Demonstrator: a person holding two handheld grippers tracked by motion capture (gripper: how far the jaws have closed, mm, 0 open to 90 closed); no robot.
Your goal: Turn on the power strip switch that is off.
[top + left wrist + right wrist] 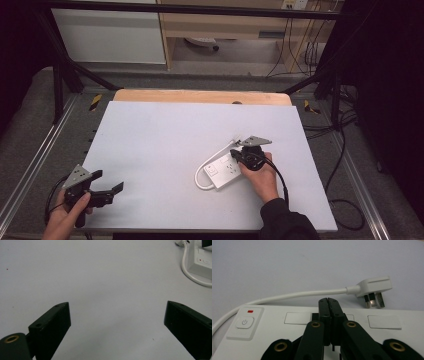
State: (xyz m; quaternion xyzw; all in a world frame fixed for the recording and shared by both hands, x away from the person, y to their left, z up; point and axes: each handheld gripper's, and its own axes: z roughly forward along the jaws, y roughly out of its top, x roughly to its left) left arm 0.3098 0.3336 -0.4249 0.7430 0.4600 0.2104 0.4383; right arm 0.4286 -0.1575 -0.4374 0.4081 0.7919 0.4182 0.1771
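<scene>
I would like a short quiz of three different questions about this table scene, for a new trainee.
1. True or false: the left tool stands open over the bare white board.
2. Which part of the power strip lies on the board beside it, plugged into nothing? A) its plug B) a loose battery C) a screwdriver
3. Fill the gap: the jaws of the right tool are ____ and rest above the strip's top face.

Key:
1. True; its jaws stand wide apart with nothing between them.
2. A; the plug lies on its side, pins bare, at the end of the white cord.
3. Shut.
</scene>
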